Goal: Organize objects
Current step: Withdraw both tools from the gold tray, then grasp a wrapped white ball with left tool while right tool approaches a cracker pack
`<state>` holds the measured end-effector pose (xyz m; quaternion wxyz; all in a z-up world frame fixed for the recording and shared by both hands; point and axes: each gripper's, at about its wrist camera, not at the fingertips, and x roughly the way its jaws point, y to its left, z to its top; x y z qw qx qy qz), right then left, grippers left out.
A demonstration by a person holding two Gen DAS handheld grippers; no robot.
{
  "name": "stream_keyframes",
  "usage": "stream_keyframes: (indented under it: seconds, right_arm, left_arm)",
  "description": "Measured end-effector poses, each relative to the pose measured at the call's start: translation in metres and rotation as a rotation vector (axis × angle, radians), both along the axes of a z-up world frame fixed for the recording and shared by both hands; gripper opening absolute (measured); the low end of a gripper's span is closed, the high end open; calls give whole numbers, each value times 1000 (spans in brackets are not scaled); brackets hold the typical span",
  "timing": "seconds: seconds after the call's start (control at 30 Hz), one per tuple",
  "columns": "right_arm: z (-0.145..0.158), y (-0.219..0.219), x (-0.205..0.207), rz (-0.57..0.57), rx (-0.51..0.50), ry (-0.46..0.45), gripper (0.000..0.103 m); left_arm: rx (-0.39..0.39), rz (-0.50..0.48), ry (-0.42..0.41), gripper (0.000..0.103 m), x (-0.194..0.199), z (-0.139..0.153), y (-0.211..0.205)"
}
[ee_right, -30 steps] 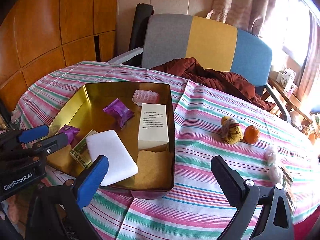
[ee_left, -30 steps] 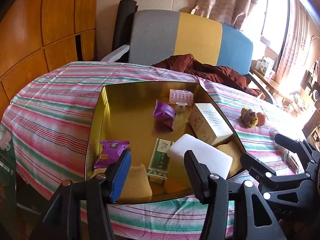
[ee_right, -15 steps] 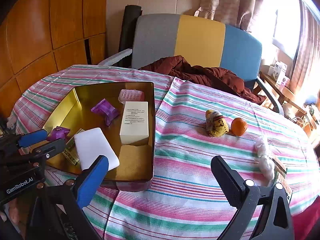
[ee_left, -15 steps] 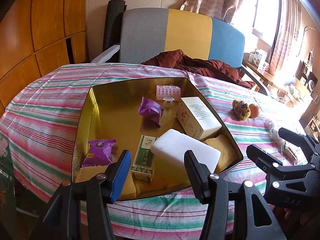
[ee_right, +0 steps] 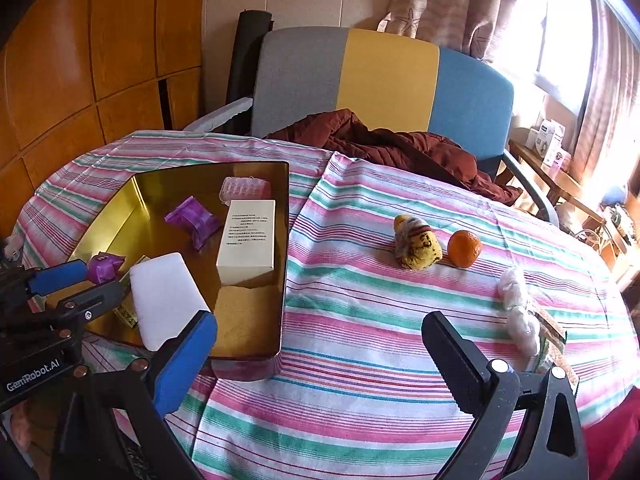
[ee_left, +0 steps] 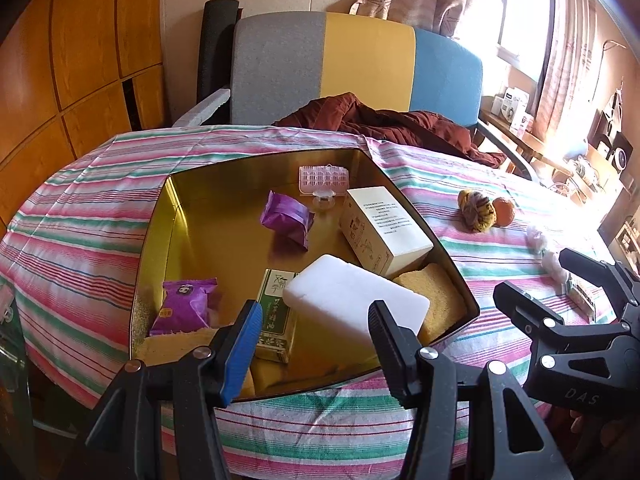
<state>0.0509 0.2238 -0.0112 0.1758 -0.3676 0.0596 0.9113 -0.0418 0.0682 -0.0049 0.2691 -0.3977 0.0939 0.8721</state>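
Striped tablecloth (ee_right: 360, 320) | gold tray (ee_left: 160, 216) ahead of left tool (ee_left: 314, 344), wide | right tool (ee_right: 320, 344) wide, orange (ee_right: 464, 248) beyond

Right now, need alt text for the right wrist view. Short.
The open right gripper hovers empty over a striped tablecloth, with a gold tin tray at left holding a cream box, a white block and purple packets. Loose on the cloth lie a yellow plush toy beside an orange. The left gripper sits at the tray's near-left edge.
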Motion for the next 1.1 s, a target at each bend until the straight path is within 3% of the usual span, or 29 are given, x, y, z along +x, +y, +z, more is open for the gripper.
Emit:
stream_keyframes:
  seconds: [0.53, 0.83, 1.1]
  right_arm:
    - [-9, 33, 8, -50, -5, -39, 103]
    - [-12, 107, 40, -183, -2, -120, 103]
    - [-23, 184, 81, -287, -11, -250, 103]
  left_arm:
    - [-15, -69, 19, 56, 1, 5, 30]
    - [-15, -206, 9, 56, 12, 8, 81]
    - [-35, -313, 11, 56, 27, 5, 131]
